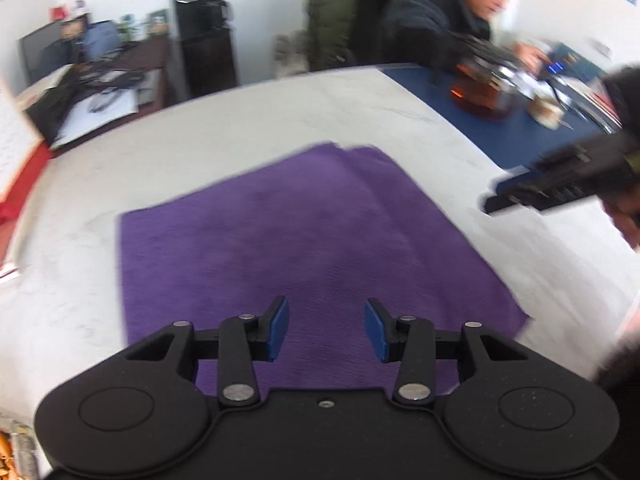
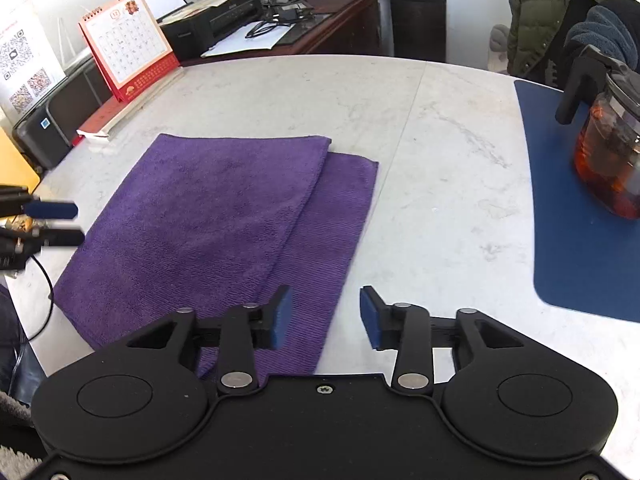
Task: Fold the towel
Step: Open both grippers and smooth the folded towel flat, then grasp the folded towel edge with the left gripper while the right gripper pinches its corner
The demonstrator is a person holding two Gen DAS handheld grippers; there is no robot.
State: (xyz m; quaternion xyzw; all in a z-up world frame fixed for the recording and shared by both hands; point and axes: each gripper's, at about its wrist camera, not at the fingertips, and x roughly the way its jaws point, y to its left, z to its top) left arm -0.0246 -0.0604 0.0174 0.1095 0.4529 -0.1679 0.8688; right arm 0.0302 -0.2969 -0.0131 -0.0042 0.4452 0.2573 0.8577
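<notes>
A purple towel [image 2: 208,220] lies flat on the white marble table [image 2: 440,140], folded over once, its top layer offset so a strip of the lower layer shows along the right side. My right gripper [image 2: 326,312] hovers open over the towel's near right edge with nothing between its blue pads. The left wrist view is blurred; there the towel [image 1: 280,240] lies under my left gripper [image 1: 326,324], which is open and empty above its near part. The left gripper [image 2: 52,222] also shows at the towel's left edge, and the right gripper [image 1: 532,196] shows to the towel's right.
A glass teapot of reddish tea [image 2: 608,160] stands on a blue mat [image 2: 580,248] at the table's right. A desk calendar [image 2: 128,44] and a printer [image 2: 216,20] sit at the back left. A person [image 1: 452,20] sits at the far side.
</notes>
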